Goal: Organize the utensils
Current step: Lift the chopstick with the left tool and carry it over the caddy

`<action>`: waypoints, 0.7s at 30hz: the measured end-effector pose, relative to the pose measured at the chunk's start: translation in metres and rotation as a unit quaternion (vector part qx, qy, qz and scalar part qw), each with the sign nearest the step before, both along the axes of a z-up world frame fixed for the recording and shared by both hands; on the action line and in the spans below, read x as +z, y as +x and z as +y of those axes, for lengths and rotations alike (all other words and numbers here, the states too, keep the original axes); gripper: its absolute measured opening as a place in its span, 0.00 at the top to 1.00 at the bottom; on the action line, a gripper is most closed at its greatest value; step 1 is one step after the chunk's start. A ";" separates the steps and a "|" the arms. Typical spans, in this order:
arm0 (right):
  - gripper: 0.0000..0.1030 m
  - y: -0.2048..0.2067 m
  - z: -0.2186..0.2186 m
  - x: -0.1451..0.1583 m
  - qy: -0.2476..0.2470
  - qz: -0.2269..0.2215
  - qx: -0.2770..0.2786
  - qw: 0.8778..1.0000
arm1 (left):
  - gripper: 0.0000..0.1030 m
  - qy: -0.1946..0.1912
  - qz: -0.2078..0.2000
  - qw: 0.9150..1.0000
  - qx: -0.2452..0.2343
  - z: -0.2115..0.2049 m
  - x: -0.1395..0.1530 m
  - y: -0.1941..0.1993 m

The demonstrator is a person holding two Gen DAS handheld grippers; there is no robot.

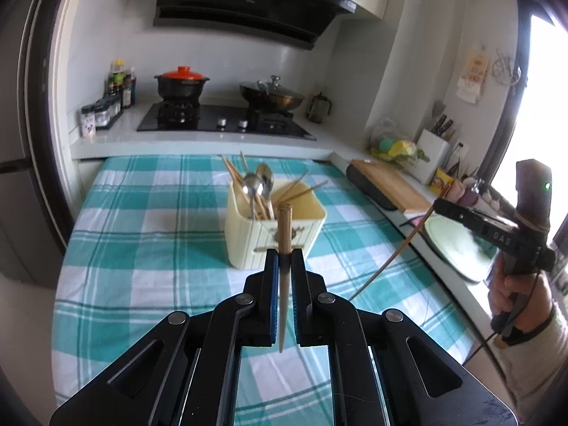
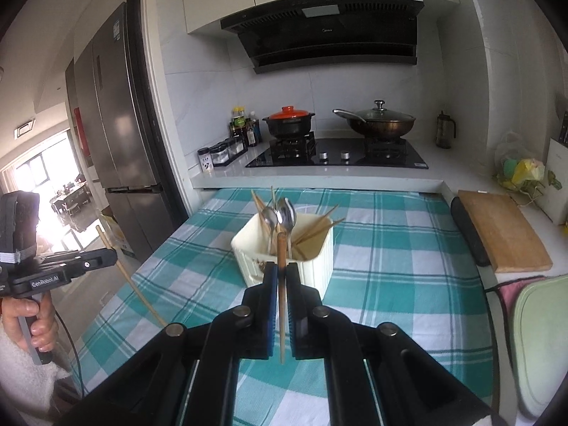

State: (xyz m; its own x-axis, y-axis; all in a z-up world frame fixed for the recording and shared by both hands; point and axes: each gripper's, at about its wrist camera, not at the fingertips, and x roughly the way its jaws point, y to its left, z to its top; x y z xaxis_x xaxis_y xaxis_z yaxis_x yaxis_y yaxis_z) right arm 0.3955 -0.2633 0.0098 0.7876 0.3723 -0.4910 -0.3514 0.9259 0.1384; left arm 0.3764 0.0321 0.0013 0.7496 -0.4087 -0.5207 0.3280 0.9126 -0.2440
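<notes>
A cream utensil holder (image 1: 273, 227) (image 2: 287, 252) stands on the teal checked cloth, holding several chopsticks and steel spoons (image 1: 257, 186) (image 2: 282, 216). My left gripper (image 1: 285, 254) is shut on a wooden chopstick (image 1: 284, 227), held upright just in front of the holder. My right gripper (image 2: 281, 268) is shut on another wooden chopstick (image 2: 281, 248), also upright before the holder. The right gripper shows in the left wrist view (image 1: 438, 206) with its chopstick (image 1: 394, 255) slanting down; the left gripper shows in the right wrist view (image 2: 112, 255) with its chopstick (image 2: 131, 280).
A wooden cutting board (image 2: 504, 234) and a pale green board (image 2: 539, 344) lie at the right. The stove (image 2: 337, 154) carries a red-lidded pot (image 2: 288, 120) and a lidded wok (image 2: 380, 122). Spice jars (image 2: 223, 154) stand at the left, and a fridge (image 2: 113, 113) beyond.
</notes>
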 end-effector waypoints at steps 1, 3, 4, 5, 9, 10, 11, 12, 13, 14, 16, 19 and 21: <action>0.95 0.004 0.000 0.006 -0.003 -0.005 -0.001 1.000 | 0.95 -0.002 -0.003 1.000 0.001 0.000 0.005 0.002; 0.95 0.011 0.001 0.016 -0.007 -0.015 -0.003 1.000 | 0.95 -0.012 -0.019 1.000 0.005 0.003 0.023 0.008; 0.95 0.015 0.001 0.021 -0.008 -0.022 -0.004 1.000 | 0.95 -0.015 -0.026 1.000 0.006 0.003 0.029 0.010; 0.95 0.018 0.002 0.028 -0.008 -0.030 -0.005 1.000 | 0.95 -0.019 -0.036 0.999 0.009 0.003 0.039 0.013; 0.95 0.034 0.010 0.056 -0.013 -0.073 -0.010 0.997 | 0.95 -0.019 -0.095 0.995 0.034 -0.001 0.076 0.028; 0.95 0.037 0.013 0.062 -0.015 -0.084 -0.011 0.996 | 0.95 -0.018 -0.105 0.993 0.040 -0.003 0.081 0.034; 0.95 0.043 0.016 0.067 -0.018 -0.100 -0.012 0.995 | 0.95 -0.017 -0.119 0.992 0.049 -0.005 0.088 0.043; 0.95 0.049 0.020 0.071 -0.021 -0.113 -0.013 0.993 | 0.95 -0.017 -0.126 0.990 0.055 -0.007 0.090 0.051; 0.95 0.055 0.023 0.072 -0.022 -0.124 -0.012 0.992 | 0.95 -0.018 -0.133 0.989 0.062 -0.009 0.092 0.061; 0.95 0.063 0.027 0.072 -0.021 -0.135 -0.011 0.991 | 0.95 -0.015 -0.136 0.988 0.068 -0.012 0.092 0.071; 0.95 0.078 0.035 0.068 -0.025 -0.142 -0.007 0.989 | 0.95 -0.007 -0.131 0.989 0.075 -0.018 0.085 0.094; 0.95 0.112 0.046 0.050 -0.027 -0.121 0.006 0.992 | 0.95 0.006 -0.101 0.992 0.073 -0.027 0.069 0.125; 0.95 0.134 0.049 0.036 -0.026 -0.086 0.009 0.996 | 0.95 0.018 -0.066 0.995 0.069 -0.033 0.049 0.152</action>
State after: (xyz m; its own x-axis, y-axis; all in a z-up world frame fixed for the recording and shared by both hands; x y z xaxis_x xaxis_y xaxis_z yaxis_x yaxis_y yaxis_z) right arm 0.5297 -0.2147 0.0463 0.8554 0.3643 -0.3682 -0.3820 0.9238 0.0265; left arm 0.5280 -0.0004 0.0507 0.8602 -0.2787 -0.4271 0.2249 0.9589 -0.1728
